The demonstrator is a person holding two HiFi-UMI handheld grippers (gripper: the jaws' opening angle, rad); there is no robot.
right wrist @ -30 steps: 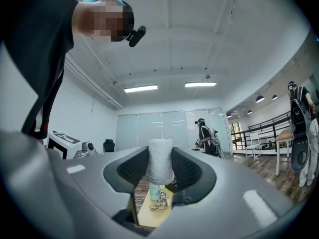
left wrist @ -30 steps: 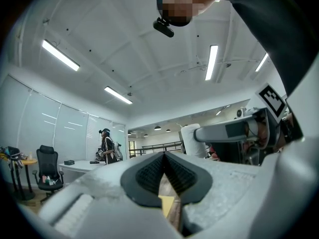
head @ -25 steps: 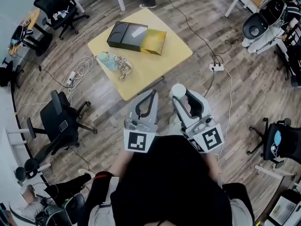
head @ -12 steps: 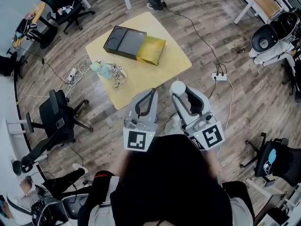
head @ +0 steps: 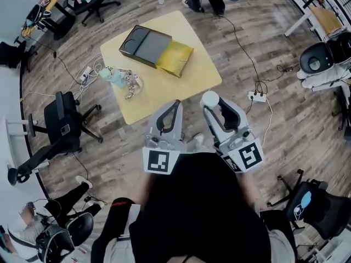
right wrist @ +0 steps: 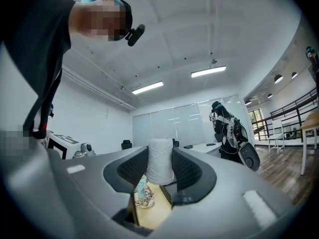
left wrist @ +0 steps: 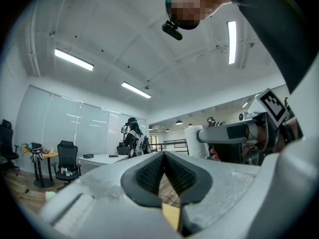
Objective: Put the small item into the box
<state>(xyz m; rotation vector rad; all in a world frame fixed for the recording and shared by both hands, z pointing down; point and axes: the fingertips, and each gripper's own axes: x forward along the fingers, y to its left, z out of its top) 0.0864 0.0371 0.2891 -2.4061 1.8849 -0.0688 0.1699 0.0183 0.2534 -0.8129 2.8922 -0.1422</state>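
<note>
While only the view has swung since 1 second ago, the right gripper (right wrist: 160, 171) clamps a white roll (head: 209, 99) upright, long axis vertical; the left gripper (head: 176, 104) is closed, empty.

You're in a black top (head: 200, 212), dark sleeve (left wrist: 279, 29) showing. Your left gripper (head: 175, 106) and right gripper (head: 215, 104) are pale grey, rounded shells with black ribbed pads (right wrist: 185, 170), and each carries a cube (head: 158, 161) of black-and-white square markers.
</note>
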